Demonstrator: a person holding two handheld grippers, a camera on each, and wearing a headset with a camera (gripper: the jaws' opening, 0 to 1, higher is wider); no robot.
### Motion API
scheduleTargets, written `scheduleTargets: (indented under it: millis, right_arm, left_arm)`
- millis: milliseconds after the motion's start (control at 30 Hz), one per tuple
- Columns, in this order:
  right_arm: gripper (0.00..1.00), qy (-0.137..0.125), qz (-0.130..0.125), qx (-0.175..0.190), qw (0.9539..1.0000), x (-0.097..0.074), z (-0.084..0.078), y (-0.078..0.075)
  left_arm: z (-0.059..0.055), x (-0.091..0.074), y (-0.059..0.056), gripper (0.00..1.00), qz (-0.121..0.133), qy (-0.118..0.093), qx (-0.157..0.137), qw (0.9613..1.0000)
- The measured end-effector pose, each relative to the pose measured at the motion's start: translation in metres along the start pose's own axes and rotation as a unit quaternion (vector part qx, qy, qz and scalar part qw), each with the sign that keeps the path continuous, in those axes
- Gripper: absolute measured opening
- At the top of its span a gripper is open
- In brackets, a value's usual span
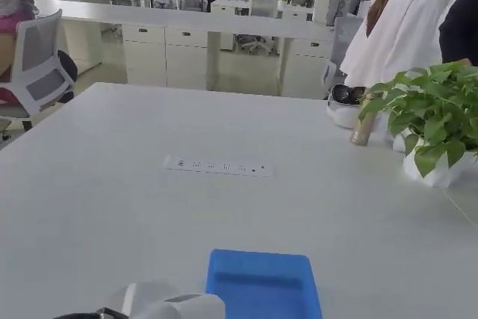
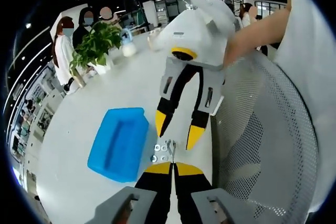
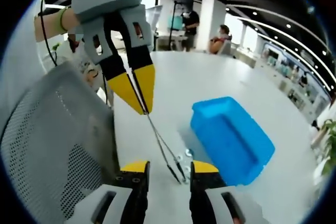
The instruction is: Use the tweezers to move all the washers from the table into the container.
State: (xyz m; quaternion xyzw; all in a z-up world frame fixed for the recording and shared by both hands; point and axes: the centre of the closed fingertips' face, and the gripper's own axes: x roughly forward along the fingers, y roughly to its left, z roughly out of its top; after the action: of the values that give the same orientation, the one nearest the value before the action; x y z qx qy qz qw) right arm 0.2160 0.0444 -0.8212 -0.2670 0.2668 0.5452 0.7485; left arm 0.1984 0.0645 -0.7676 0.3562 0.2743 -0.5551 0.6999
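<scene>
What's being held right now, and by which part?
The left claw grips the tweezers by their upper end, tips down by the washers. The right claw is open and holds nothing.

A white socket strip [image 1: 218, 166] lies flat in the middle. Behind it, at the right, stands a leafy plant [image 1: 429, 110] in a white pot [image 1: 437, 173] — a brown cylinder [image 1: 364, 128] just beside. A grey mesh chair [image 3: 58, 129] is near.
</scene>
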Motion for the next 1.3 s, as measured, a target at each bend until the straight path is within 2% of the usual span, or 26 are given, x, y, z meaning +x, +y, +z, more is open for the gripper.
scheduleTargets:
  millis: [100,300,600,800,900,1300]
  right_arm:
    - [0.18,-0.001,0.015,-0.035,0.9993,0.006,0.005,0.001]
    - [0.06,0.005,0.029,-0.060,0.9978,0.004,0.004,-0.001]
    - [0.04,-0.010,0.022,-0.040,0.9989,-0.002,0.001,-0.008]
    - [0.04,-0.026,0.010,-0.016,0.9995,-0.003,0.004,-0.012]
    - [0.04,-0.036,0.006,-0.006,0.9993,-0.004,0.007,-0.013]
    - [0.04,-0.039,-0.011,-0.002,0.9992,-0.005,0.006,-0.020]
  left_arm:
    - [0.009,0.001,-0.002,0.00,-0.008,-0.007,0.011,0.9999]
    - [0.023,0.004,-0.001,0.00,-0.016,-0.011,0.031,0.9993]
    - [0.037,0.008,0.008,0.00,-0.015,-0.019,0.043,0.9988]
    - [0.038,0.008,0.014,0.00,-0.014,-0.015,0.050,0.9985]
    - [0.042,0.007,0.016,0.00,-0.015,-0.020,0.046,0.9986]
    - [0.044,0.010,0.017,0.00,-0.021,-0.018,0.055,0.9981]
